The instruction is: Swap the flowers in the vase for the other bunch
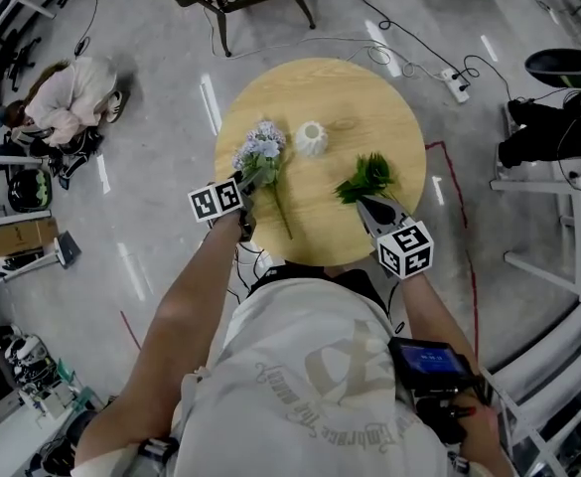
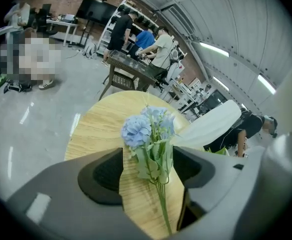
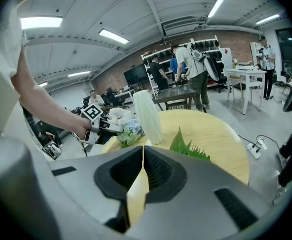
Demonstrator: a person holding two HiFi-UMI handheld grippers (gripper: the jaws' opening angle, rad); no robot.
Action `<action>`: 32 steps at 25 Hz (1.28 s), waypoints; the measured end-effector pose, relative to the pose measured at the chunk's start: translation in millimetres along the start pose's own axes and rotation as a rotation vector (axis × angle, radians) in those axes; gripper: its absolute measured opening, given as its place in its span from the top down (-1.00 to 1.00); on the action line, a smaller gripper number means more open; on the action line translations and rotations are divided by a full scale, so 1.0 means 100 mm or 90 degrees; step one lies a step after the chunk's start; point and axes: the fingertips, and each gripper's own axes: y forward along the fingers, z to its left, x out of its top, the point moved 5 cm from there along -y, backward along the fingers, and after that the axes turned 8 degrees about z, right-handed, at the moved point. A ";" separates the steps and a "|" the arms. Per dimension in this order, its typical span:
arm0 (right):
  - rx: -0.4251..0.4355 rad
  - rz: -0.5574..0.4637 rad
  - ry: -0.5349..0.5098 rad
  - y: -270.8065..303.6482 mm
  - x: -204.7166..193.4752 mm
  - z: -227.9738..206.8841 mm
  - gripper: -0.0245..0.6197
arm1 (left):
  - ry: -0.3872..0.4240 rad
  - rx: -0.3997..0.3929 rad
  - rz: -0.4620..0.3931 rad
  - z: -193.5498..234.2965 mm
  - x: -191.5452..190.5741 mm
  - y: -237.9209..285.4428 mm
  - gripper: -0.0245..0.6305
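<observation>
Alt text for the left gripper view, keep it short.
A bunch of blue flowers lies on a round wooden table, its stems running back between the open tongs of the left gripper. A white vase shows just beyond on the right, and people stand far behind.

My counter (image 1: 340, 87) is pale wood grain, the vase (image 1: 311, 138) white. Left of the vase I see blue flowers (image 1: 260, 147) on green stems; right of it, green leaves (image 1: 369, 177).
</observation>
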 end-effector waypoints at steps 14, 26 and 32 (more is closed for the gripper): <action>0.009 -0.031 -0.026 -0.03 0.15 0.08 0.90 | 0.109 -0.002 -0.104 -0.34 0.03 -0.67 0.34; 0.012 -0.079 -0.054 -0.18 0.33 0.17 0.90 | 0.193 -0.066 -0.158 -0.90 -0.16 -1.07 0.88; 0.003 -0.095 -0.070 -0.31 0.34 0.22 0.90 | 0.283 -0.088 -0.149 -1.15 -0.38 -1.12 0.91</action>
